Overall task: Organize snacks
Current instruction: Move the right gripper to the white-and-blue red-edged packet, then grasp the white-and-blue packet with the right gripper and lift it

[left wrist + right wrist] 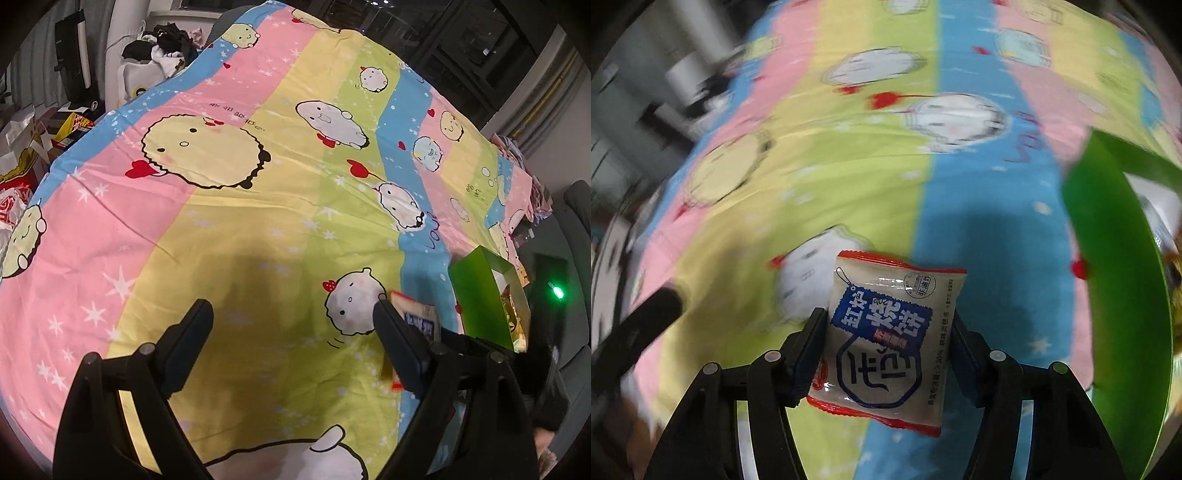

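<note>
- Nearest thing first: our right gripper has the small beige plastic snack packet with red crimped ends and a blue label sitting right between its two black fingers. The fingers are squeezed onto the packet's two side edges, so we'd call it clamped, not just straddled.
- The packet's long axis runs straight out along the fingers, one red end back toward the wrist and the other poking past the tips. It looks lifted off the striped cartoon-print bedsheet, though with the blur we can't swear to that.
- The bit the next move hangs on: the glossy green cardboard box sits off to the right of those fingers and a little ahead, open side up, with something gold and crinkly already inside. So we reckon the packet needs to swing right and over the near wall before letting go.
- Our left gripper has its fingers spread wide with nothing between them, just sheet underneath. The same packet shows just past its right finger, and the green box is further right again.
- So the right hand is clearly the nearer one to the box, and the left is just hanging out.
- Far side of the sheet is bare of snacks as far as we can see.
</note>
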